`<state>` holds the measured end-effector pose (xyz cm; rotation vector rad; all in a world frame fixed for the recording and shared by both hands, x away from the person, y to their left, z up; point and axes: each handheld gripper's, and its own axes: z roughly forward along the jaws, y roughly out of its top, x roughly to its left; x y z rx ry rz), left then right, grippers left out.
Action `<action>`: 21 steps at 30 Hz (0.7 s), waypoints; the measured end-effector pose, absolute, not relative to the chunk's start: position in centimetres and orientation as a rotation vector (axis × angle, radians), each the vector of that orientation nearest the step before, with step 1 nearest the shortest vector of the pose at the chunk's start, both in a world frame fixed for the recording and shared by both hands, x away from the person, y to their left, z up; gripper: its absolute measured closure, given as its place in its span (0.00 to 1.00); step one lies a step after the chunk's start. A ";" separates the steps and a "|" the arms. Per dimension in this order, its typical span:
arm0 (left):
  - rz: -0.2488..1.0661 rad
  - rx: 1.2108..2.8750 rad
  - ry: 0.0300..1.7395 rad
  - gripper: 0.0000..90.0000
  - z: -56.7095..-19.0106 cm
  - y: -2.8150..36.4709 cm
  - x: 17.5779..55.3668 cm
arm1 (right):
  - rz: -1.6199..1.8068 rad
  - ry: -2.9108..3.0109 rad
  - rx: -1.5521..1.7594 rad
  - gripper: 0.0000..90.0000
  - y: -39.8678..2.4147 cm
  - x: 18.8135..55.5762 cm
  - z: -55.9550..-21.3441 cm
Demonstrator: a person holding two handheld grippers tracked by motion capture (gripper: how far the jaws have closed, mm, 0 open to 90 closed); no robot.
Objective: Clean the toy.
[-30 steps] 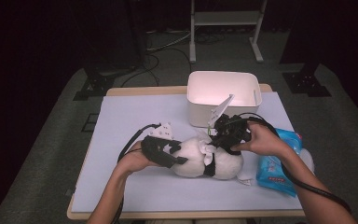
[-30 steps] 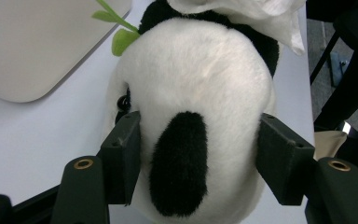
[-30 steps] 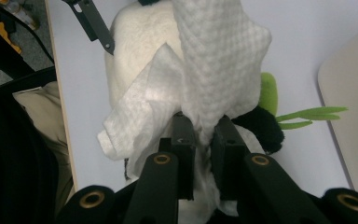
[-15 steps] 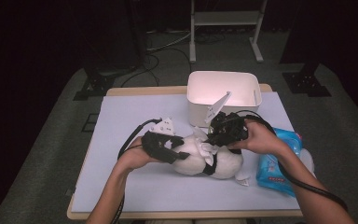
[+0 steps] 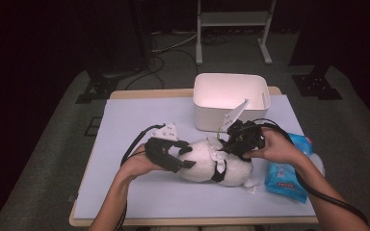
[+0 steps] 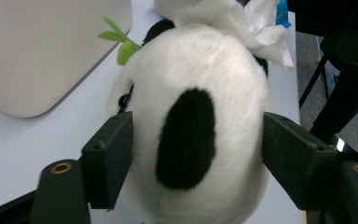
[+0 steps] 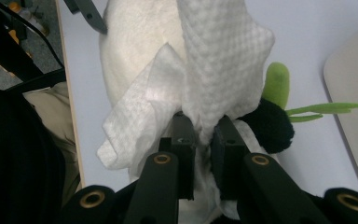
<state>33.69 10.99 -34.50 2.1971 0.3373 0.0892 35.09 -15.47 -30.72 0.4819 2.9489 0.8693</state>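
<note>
Dark room, pale tabletop (image 5: pixel 125 125). Left gripper (image 6: pixel 198 154): jaws just opened wider, straddling plush panda (image 5: pixel 207 161) at table centre, pads barely touching fur; re-close gently to steady it. Right gripper (image 7: pixel 204 140): pinched on white wipe (image 7: pixel 219 60) against panda; stroke lightly, keep wipe flat. White bin (image 5: pixel 231 98) behind; wipe pack (image 5: pixel 286 175) far right.

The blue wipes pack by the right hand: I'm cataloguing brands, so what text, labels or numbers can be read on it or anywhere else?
Blue wipes pack: it carries print, too blurred to read.
Tag on the panda plush: nothing legible.
White bin: no text.
</note>
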 end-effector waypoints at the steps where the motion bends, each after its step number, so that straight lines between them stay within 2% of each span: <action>1: 0.088 2.200 0.349 0.26 -34.5 11.1 33.7 | 0.872 2.947 0.477 0.90 -15.6 35.1 -30.7; 8: 0.037 2.226 0.359 0.15 -35.7 11.1 34.1 | 0.877 2.940 0.499 0.90 -16.7 35.0 -30.6; 11: 0.011 2.223 0.353 0.15 -36.2 10.9 34.2 | 0.886 2.935 0.504 0.90 -17.1 34.9 -30.7; 17: 0.025 2.205 0.352 0.34 -35.7 10.7 33.8 | 0.887 2.922 0.503 0.90 -16.8 35.0 -30.6; 21: 0.055 2.212 0.354 0.38 -35.0 10.4 33.5 | 0.896 2.901 0.482 0.90 -16.3 35.0 -30.0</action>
